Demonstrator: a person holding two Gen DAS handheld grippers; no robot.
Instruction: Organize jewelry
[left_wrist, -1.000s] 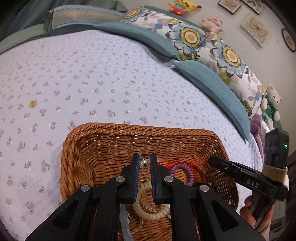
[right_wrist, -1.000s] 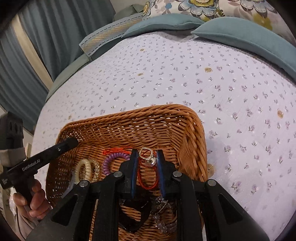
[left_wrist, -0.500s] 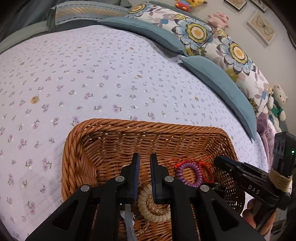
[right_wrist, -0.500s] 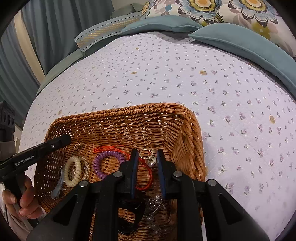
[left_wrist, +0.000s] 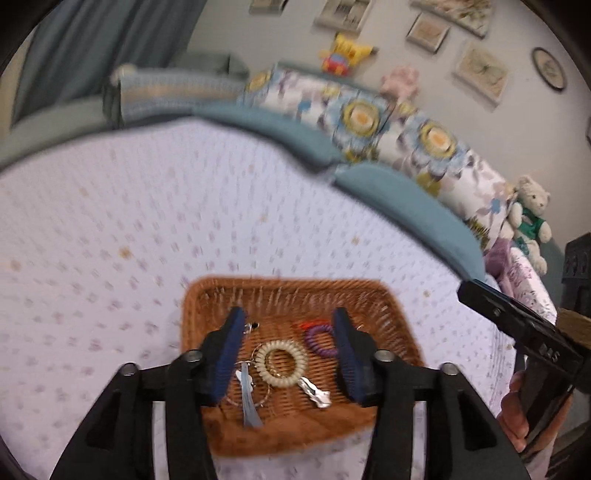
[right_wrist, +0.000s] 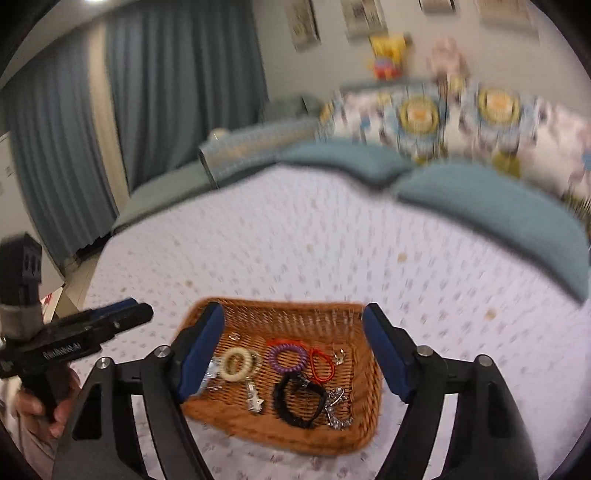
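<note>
Wicker basket (right_wrist: 373, 373) of jewelry on floral bedspread (right_wrist: 295, 240)

Left tongs (left_wrist: 286, 354) and right tongs (right_wrist: 291, 354): jaws just opened wide, nothing gripped, above basket. Contents: cream coil ring (right_wrist: 236, 363) at 9 o'clock, purple coil (right_wrist: 287, 357) centre, black band (right_wrist: 299, 404) at 6.

Bedroom, quilted bed (left_wrist: 184, 206), pillows (right_wrist: 480, 206), plush toys (left_wrist: 530, 218)

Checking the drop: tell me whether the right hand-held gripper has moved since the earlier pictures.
Yes. The right hand-held gripper has pulled up and back from the wicker basket, which now looks smaller. Its jaws have just been opening, nothing between them.
</note>
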